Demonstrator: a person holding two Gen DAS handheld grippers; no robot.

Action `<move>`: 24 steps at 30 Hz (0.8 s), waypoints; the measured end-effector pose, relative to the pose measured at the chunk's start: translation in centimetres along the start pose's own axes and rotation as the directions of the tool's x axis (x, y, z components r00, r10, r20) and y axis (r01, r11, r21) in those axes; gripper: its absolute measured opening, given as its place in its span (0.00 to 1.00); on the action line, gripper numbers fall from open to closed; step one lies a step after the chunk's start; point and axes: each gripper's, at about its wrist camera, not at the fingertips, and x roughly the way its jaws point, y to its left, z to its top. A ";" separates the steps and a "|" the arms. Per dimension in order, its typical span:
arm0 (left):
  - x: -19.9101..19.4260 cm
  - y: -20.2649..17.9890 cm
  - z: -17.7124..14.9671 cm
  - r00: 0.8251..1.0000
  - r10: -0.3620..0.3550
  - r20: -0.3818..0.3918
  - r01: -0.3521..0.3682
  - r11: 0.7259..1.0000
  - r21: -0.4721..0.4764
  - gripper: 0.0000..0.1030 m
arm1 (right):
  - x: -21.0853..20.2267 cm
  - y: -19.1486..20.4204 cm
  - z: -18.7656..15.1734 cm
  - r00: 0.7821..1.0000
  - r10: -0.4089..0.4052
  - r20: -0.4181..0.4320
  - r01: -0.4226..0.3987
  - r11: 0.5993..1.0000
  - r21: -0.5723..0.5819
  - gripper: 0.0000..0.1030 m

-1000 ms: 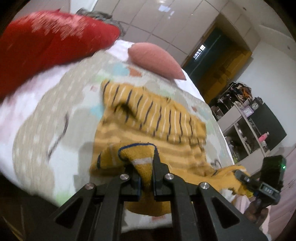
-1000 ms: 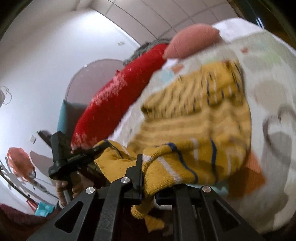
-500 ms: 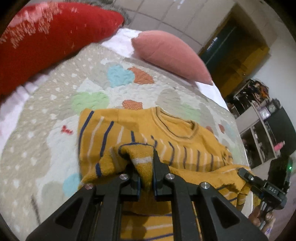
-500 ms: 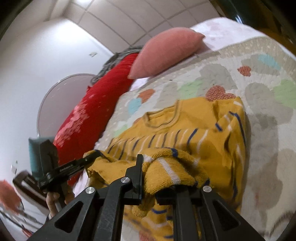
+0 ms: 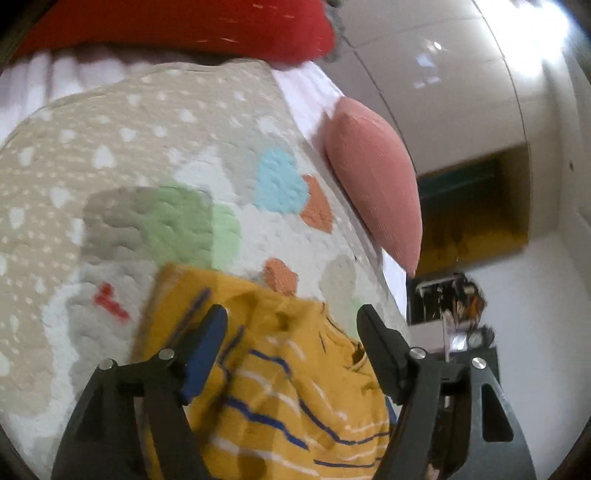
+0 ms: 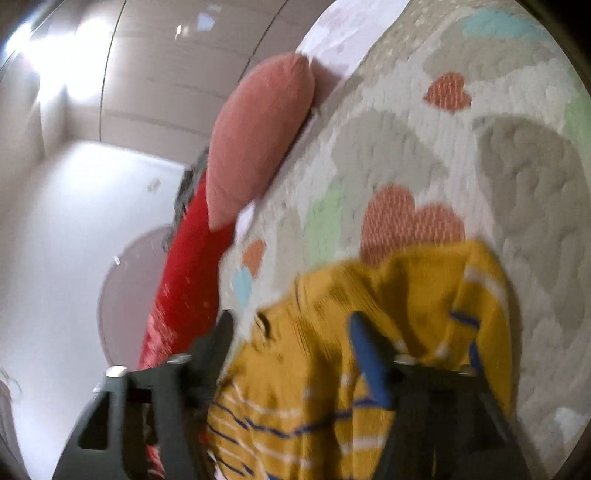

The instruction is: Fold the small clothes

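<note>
The mustard-yellow knitted sweater with thin navy and white stripes [image 5: 295, 398] lay on the quilted bedspread with pastel heart patches [image 5: 155, 184], on its near part, close to both of your tools. In the left wrist view its round neckline was at the right side, and a fold of plain yellow cloth was bunched across the upper part. In the right wrist view the sweater [image 6: 369, 369] was rumpled too, with one thick fold raised toward the far side.

Your left gripper [image 5: 291, 332] was wide open above the sweater. Its jaws stood far apart, one with a blue pad and one black, and they held nothing. Your right gripper [image 6: 291, 332] was wide open in the same way, also over the yellow cloth, and it gripped nothing. This picture was blurred, so I could not tell if the fingers touched the fabric.

Beyond the sweater, the salmon-pink pillow [image 5: 376, 177] rested at the far edge of the bedspread. The long red cushion with white flecks [image 5: 177, 26] lay along the adjoining edge. In the right wrist view the two cushions seemed to touch each other.
</note>
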 end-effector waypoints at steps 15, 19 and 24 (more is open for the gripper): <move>-7.2 1.0 -7.7 0.958 0.286 0.027 -0.274 0.881 0.386 0.79 | -8.8 3.0 -9.8 0.952 -0.305 0.039 0.292 0.857 -0.424 0.76; -5.6 1.8 -9.7 0.921 0.389 0.004 -0.348 0.818 0.458 0.76 | -7.2 0.7 -12.5 0.921 -0.389 -0.031 0.333 0.825 -0.457 0.40; -4.9 0.6 -9.7 0.881 0.473 -0.002 -0.397 0.741 0.541 0.30 | -8.0 -0.2 -11.3 0.921 -0.388 -0.035 0.331 0.828 -0.451 0.09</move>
